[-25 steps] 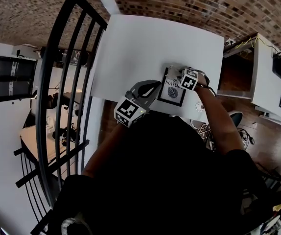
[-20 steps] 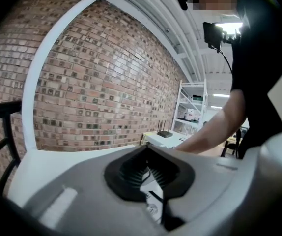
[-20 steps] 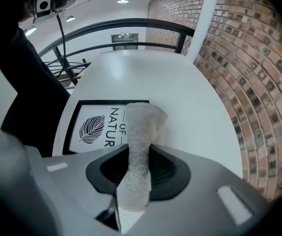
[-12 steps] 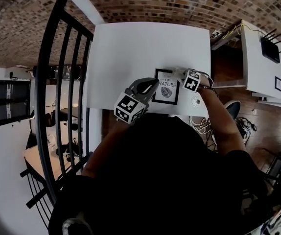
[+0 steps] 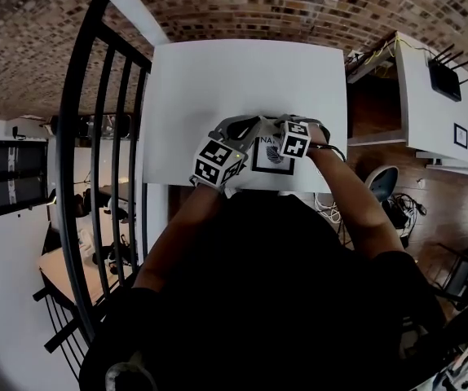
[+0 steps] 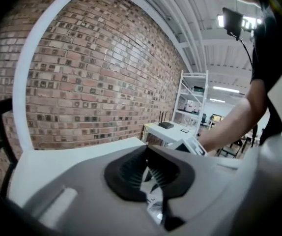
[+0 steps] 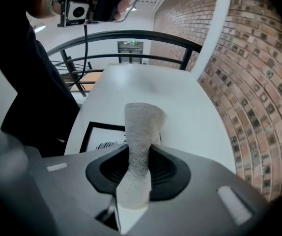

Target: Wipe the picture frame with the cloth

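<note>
1. Cloth, a pale grey strip, is clamped between the jaws of the right gripper and stands out well past them.
2. The picture frame is laid flat on the white table, near the edge closest to the person. A white print with a leaf motif and lettering is held inside its black border.
3. The free end of the cloth is seen above the frame's far side; whether it touches the frame cannot be told.
4. In the head view the frame is partly covered by both grippers: the right one is held over its upper right part, the left one at its upper left corner.
5. The jaws of the left gripper are drawn together so that their tips meet. A sliver of white and black is shown in the gap behind the tips; whether the frame's edge is pinched there cannot be told.
6. A brick wall is seen beyond the table's far edge, and a black railing at its left.
</note>
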Available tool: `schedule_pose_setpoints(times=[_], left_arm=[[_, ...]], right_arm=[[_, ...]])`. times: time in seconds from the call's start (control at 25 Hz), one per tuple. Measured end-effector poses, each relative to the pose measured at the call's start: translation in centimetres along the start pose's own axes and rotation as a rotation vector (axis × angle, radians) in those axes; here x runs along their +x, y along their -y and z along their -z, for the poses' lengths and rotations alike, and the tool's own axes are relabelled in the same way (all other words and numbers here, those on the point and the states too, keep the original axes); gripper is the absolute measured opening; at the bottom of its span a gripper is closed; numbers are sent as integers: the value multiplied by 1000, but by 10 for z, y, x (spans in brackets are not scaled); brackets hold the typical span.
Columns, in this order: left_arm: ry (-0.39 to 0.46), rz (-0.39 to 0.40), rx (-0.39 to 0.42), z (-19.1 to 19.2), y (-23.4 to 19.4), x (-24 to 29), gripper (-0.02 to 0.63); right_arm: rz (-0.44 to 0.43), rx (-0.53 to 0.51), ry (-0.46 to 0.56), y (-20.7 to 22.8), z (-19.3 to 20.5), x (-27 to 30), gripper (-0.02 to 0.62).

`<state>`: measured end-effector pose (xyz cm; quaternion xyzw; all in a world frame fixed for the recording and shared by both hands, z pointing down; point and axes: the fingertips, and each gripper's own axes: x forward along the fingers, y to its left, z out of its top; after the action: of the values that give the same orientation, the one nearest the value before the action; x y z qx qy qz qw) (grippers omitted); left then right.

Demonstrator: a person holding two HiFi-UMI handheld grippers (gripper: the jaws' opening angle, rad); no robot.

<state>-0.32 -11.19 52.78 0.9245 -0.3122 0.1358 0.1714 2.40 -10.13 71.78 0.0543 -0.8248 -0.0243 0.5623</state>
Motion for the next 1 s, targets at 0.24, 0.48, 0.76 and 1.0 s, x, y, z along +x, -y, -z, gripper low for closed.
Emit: schedule_pose_setpoints(times=[0.24, 0.48, 0.76, 1.0], left_arm=[[-3, -19, -16, 5, 0, -3, 0], [-29, -17, -25, 16, 3, 1, 0], [-63, -7, -39, 24, 3, 9, 0], [-68, 13, -28, 20, 10, 18, 0]], right_arm=[[-46, -105, -46, -25, -20, 33, 101], [-65, -75, -100, -23, 2, 44, 101], [-77, -89, -174, -29, 36, 34, 101], [-56, -45, -203, -33, 70, 22, 101]])
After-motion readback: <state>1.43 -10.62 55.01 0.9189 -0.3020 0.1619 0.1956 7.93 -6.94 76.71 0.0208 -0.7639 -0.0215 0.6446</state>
